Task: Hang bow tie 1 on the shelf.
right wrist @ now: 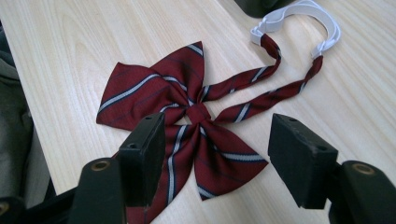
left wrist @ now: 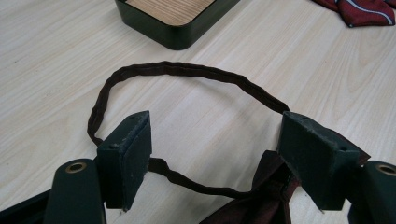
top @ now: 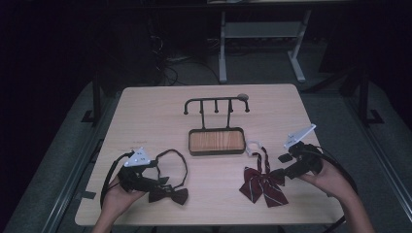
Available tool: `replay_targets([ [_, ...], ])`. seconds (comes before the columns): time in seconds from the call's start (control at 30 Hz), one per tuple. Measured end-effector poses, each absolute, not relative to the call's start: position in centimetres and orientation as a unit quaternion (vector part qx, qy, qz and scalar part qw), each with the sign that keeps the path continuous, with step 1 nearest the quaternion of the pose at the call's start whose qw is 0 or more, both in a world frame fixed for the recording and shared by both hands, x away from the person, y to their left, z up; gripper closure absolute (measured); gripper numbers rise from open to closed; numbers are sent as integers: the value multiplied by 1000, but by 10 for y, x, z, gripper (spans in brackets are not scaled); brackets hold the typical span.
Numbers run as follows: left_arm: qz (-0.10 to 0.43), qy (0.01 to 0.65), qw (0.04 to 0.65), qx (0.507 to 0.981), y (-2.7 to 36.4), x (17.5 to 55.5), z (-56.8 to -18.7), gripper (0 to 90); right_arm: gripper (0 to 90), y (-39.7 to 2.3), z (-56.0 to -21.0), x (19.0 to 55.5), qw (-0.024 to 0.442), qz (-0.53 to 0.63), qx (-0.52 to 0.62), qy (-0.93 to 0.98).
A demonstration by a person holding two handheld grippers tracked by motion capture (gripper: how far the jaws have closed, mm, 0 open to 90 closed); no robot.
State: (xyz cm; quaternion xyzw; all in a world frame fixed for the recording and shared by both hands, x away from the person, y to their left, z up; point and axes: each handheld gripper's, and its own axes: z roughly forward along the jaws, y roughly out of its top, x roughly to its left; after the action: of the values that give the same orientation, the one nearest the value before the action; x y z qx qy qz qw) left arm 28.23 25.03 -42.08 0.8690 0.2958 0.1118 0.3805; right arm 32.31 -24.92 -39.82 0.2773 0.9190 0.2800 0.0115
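A dark brown bow tie [top: 168, 195] lies at the table's front left, its thin strap [left wrist: 187, 70] looped out toward the tray. My left gripper [top: 163, 181] is low over it and open [left wrist: 217, 149]; the strap runs across the gap and the bow [left wrist: 266, 196] sits by the right jaw, gripped by neither. A red bow tie with pale stripes [top: 262, 187] lies at the front right, its two tails ending in a white elastic band [right wrist: 303, 11]. My right gripper [top: 283, 166] hovers just right of it, open [right wrist: 217, 154], with nothing pinched.
A dark tray with a wooden bottom [top: 216, 152] sits mid-table, and a black rack with several hooks [top: 216, 104] stands behind it. The tray's corner [left wrist: 159, 32] lies just beyond the strap loop. Table edges are near both hands.
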Motion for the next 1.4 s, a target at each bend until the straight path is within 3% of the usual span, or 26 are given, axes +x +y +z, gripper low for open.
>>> replay_targets([
  [1.03, 116, 292, 379, 870, 252, 283, -419, 262, 452, -214, -396, 395, 5, 219, 260, 940],
  [1.4, 115, 292, 378, 871, 252, 283, -419, 261, 495, -212, -413, 416, 4, 198, 282, 939],
])
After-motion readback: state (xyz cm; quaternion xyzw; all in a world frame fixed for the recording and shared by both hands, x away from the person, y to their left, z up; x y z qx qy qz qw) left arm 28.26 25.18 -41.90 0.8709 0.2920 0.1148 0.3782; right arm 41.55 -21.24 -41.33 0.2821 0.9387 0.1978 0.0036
